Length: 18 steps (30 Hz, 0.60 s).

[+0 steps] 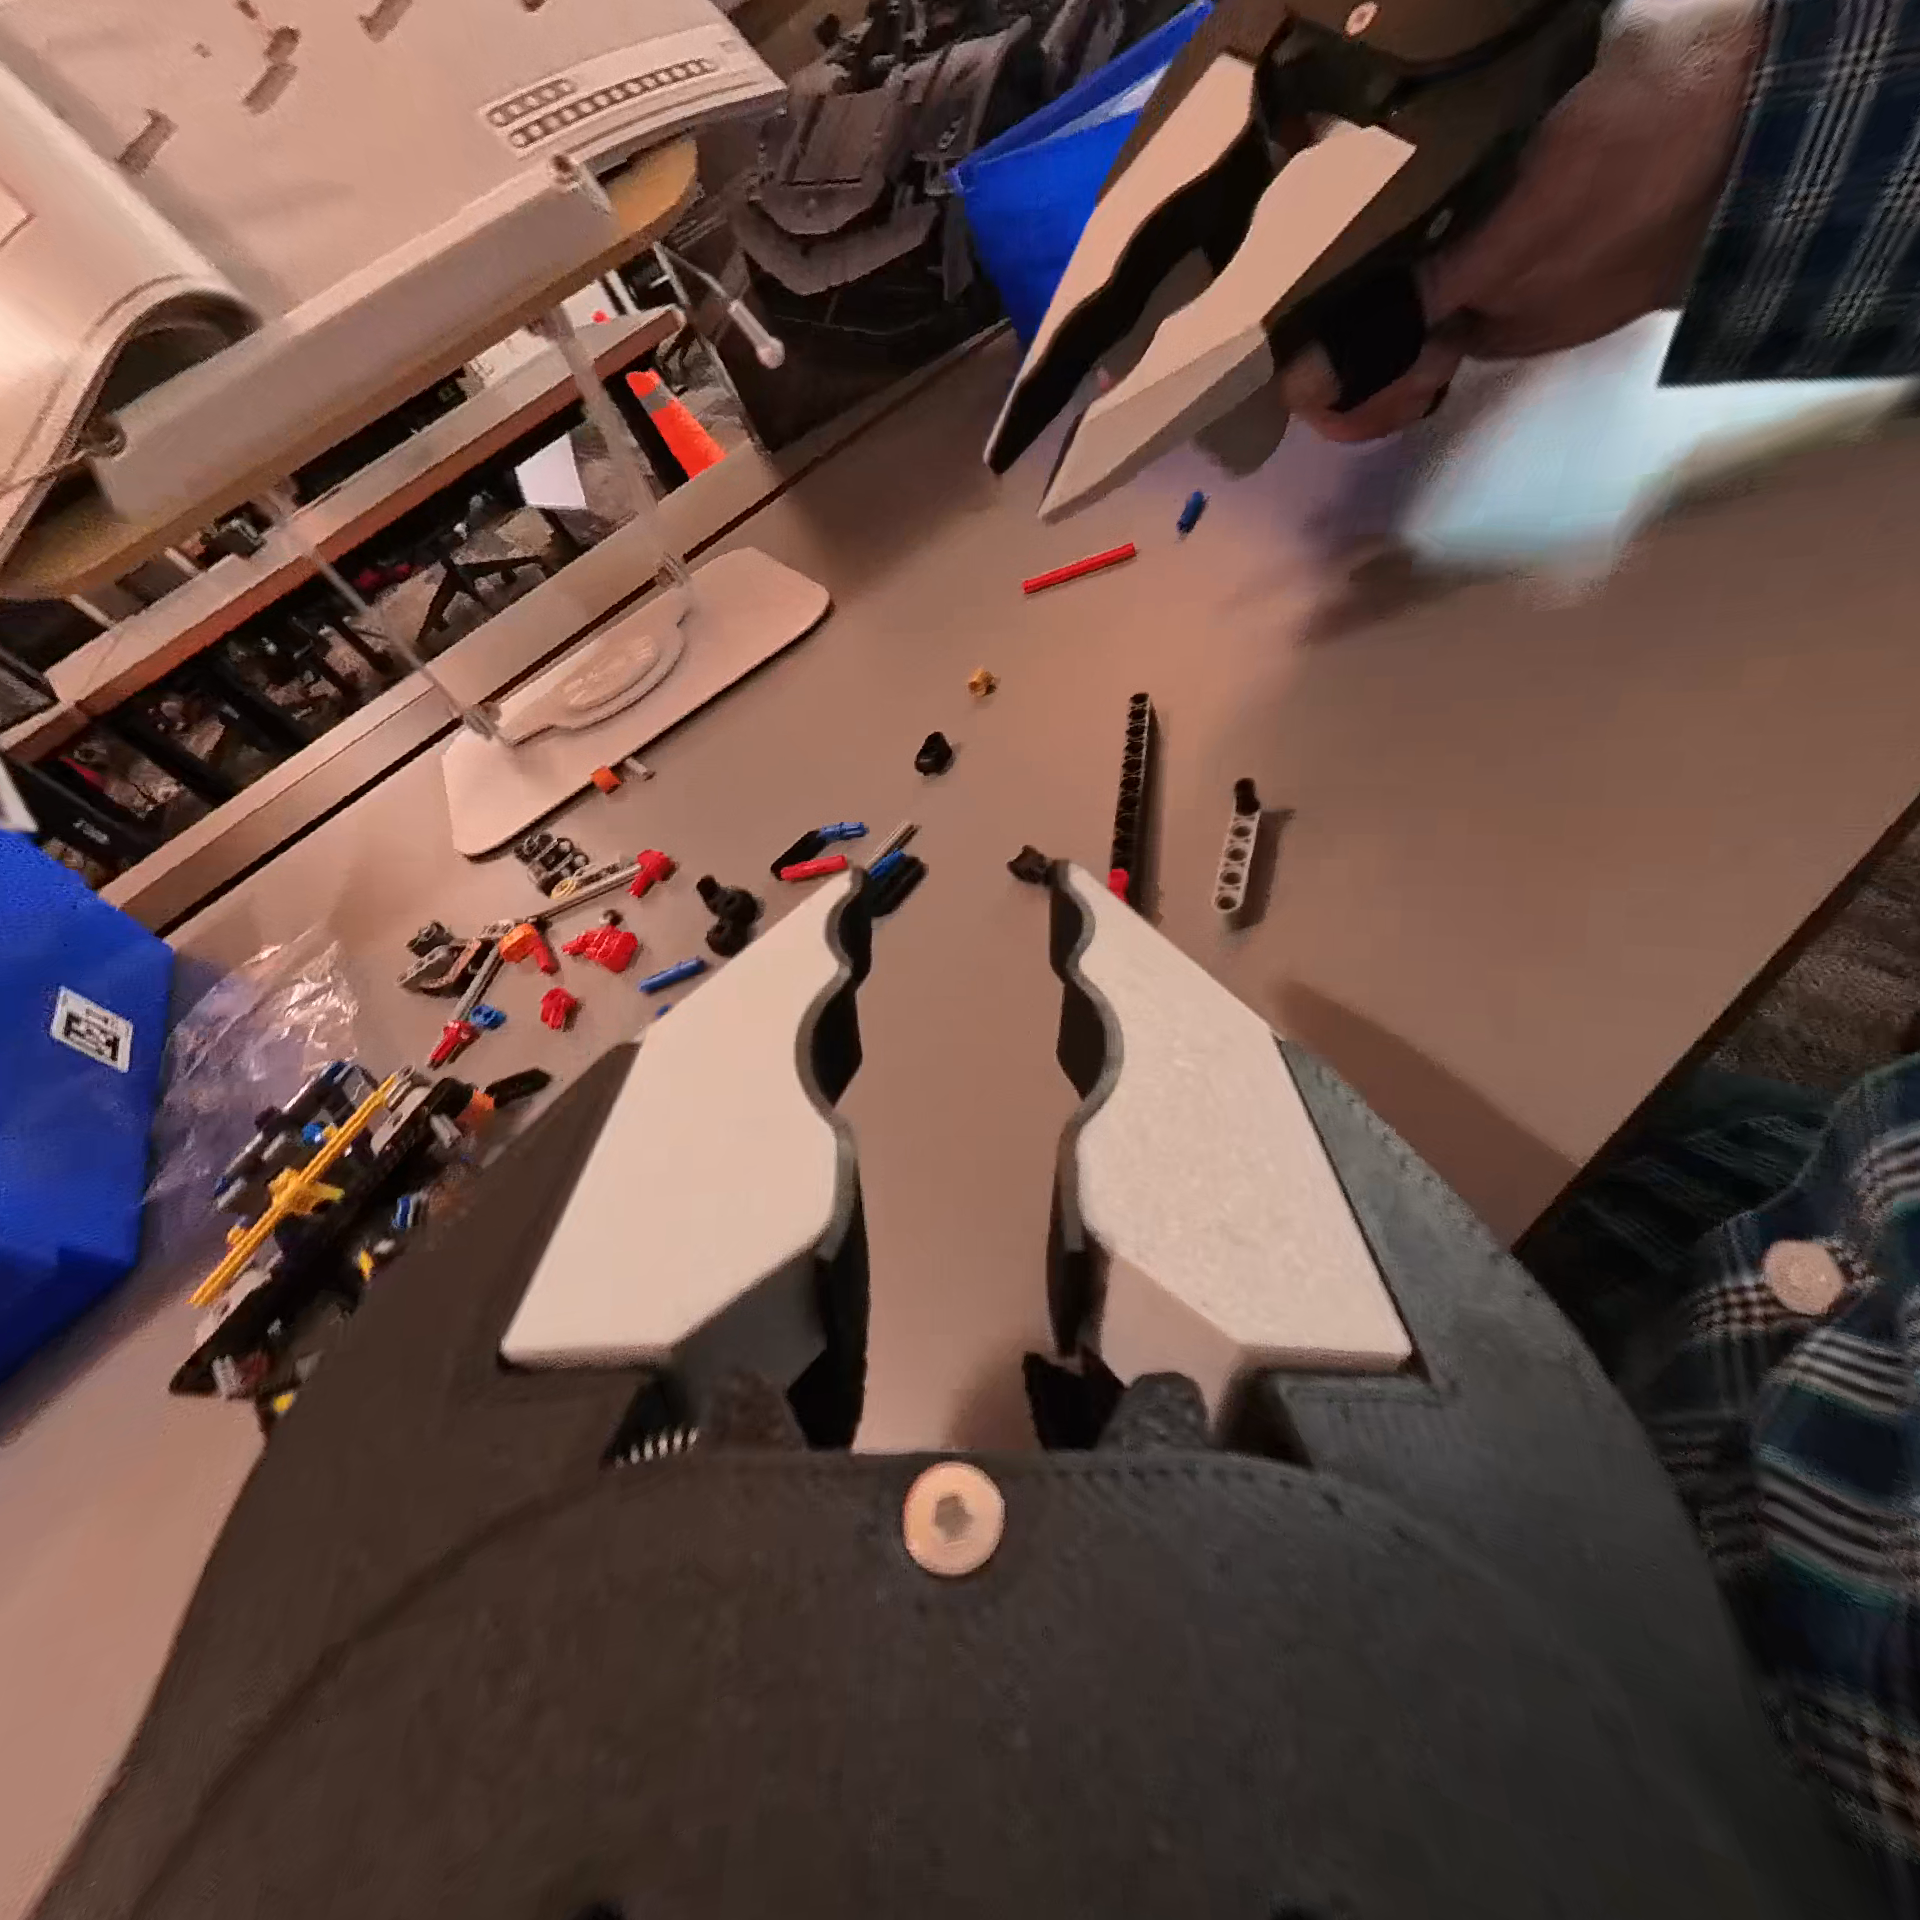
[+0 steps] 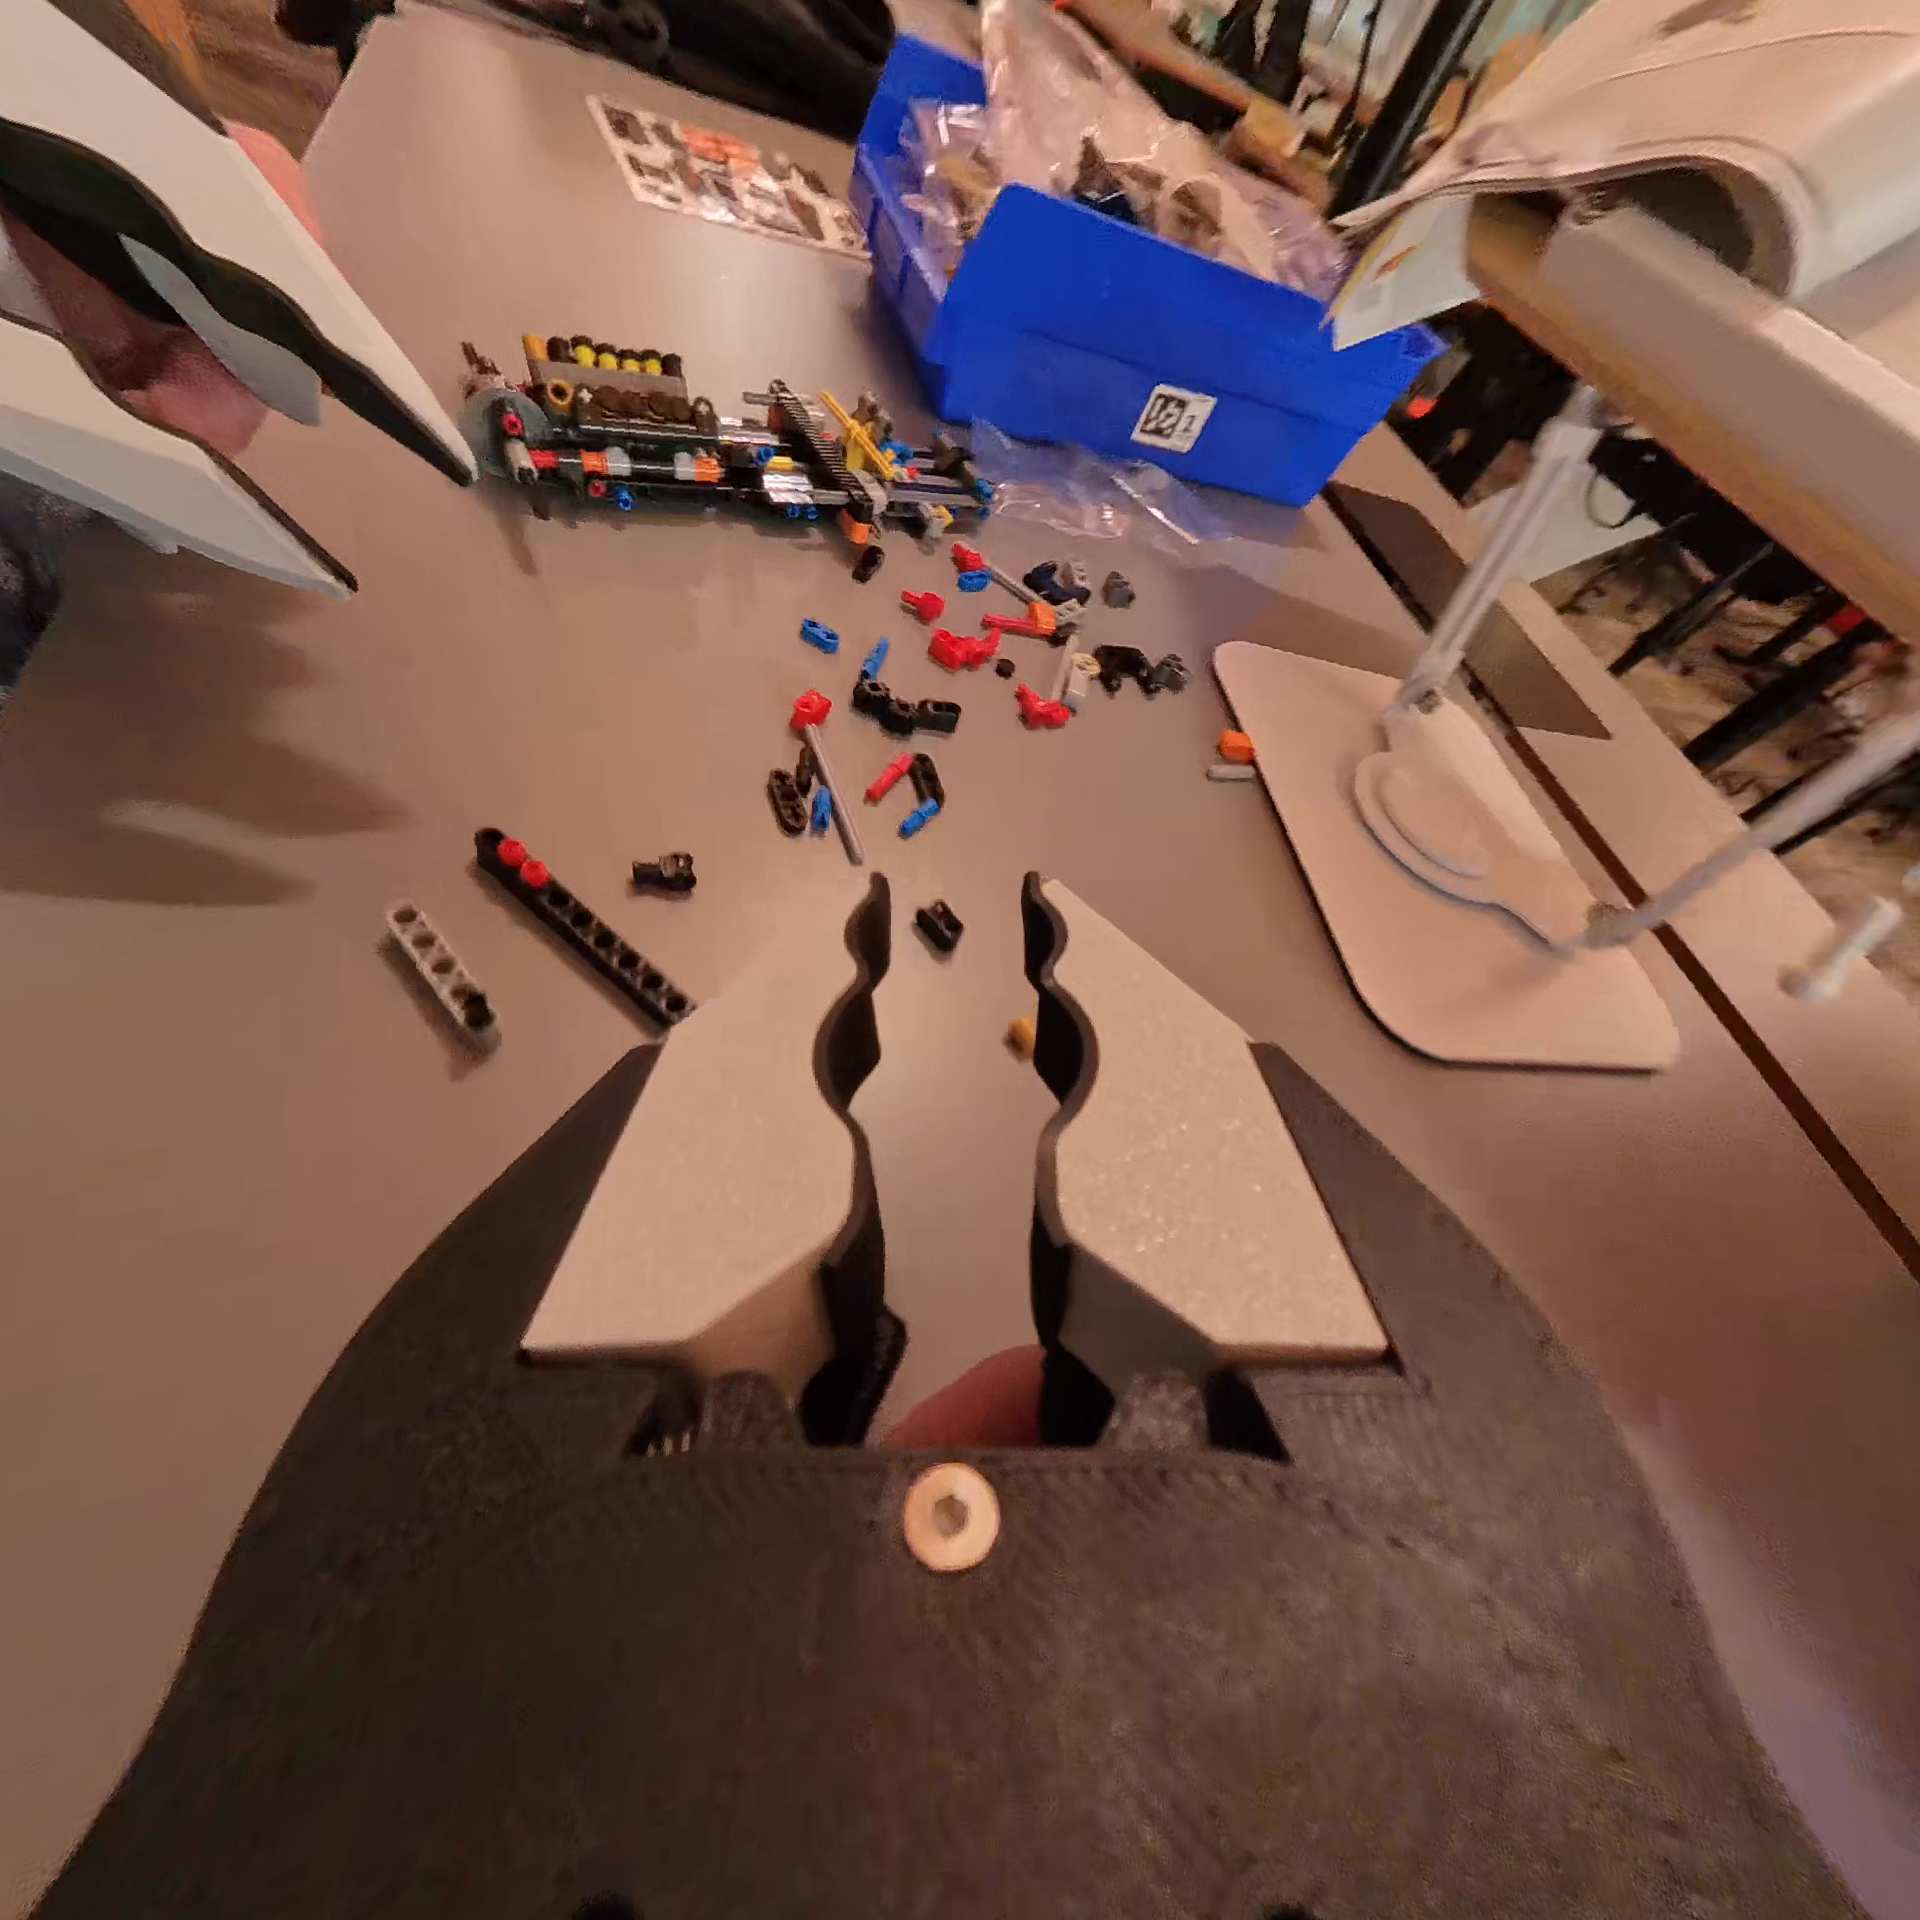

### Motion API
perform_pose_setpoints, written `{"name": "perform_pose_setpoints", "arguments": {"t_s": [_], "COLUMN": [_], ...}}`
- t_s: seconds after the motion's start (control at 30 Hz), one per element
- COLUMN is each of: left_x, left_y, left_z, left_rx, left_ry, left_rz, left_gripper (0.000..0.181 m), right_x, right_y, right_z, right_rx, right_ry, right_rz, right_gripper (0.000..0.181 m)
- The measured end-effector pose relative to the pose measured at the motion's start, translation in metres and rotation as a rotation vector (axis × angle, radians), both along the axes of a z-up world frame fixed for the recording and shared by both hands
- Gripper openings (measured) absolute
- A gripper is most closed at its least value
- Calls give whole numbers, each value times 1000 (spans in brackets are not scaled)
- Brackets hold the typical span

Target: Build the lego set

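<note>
My left gripper (image 1: 954, 881) is open and empty above the grey table (image 1: 1403, 831). Just beyond its tips lie a long black beam (image 1: 1132, 800) and a short grey beam (image 1: 1238, 847). My right gripper (image 2: 956, 888) is open and empty; a small black piece (image 2: 938, 923) lies on the table between its fingertips and a tan piece (image 2: 1021, 1034) by the right finger. The black beam (image 2: 582, 925) carries two red pins. The partly built model (image 2: 727, 447) lies farther back, with loose pieces (image 2: 935, 665) in front. Each gripper shows in the other's view, the right (image 1: 1023, 486) and the left (image 2: 405, 530).
A blue bin (image 2: 1143, 332) with plastic bags stands behind the model. A white stand base (image 2: 1444, 862) holding an open instruction book sits at the right. A sticker sheet (image 2: 727, 177) lies at the far edge. A red axle (image 1: 1078, 568) and a blue pin (image 1: 1192, 511) lie apart. Spacing between my two grippers at the tips: around 15 cm. To reach the partly built model (image 2: 727, 447) in a straight line is about 15 cm for my left fingers, about 25 cm for my right.
</note>
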State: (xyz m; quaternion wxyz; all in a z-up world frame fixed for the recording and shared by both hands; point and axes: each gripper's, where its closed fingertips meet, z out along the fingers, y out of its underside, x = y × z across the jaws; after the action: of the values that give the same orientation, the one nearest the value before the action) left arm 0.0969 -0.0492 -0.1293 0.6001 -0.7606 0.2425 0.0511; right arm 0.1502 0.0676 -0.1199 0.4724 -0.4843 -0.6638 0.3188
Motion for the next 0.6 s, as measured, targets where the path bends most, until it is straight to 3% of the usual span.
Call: {"name": "perform_pose_setpoints", "arguments": {"t_s": [0.23, 0.37, 0.5, 0.6], "left_x": [-13, -21, -13, -17], "left_y": [-9, -12, -15, -15], "left_z": [13, 13, 5, 8], "left_rx": [41, 21, 32, 15], "left_ry": [-183, -367, -304, -371], "left_rz": [-17, -46, -75, -87], "left_gripper": [31, 32, 25, 27], "right_x": [-93, -154, -199, -220], "right_y": [2, 10, 15, 22], "right_z": [8, 4, 4, 2], "right_rx": [5, -2, -22, -26], "right_ry": [-130, -185, -196, -213], "right_rz": [49, 84, 124, 126], "right_gripper": [21, 19, 20, 20]}}
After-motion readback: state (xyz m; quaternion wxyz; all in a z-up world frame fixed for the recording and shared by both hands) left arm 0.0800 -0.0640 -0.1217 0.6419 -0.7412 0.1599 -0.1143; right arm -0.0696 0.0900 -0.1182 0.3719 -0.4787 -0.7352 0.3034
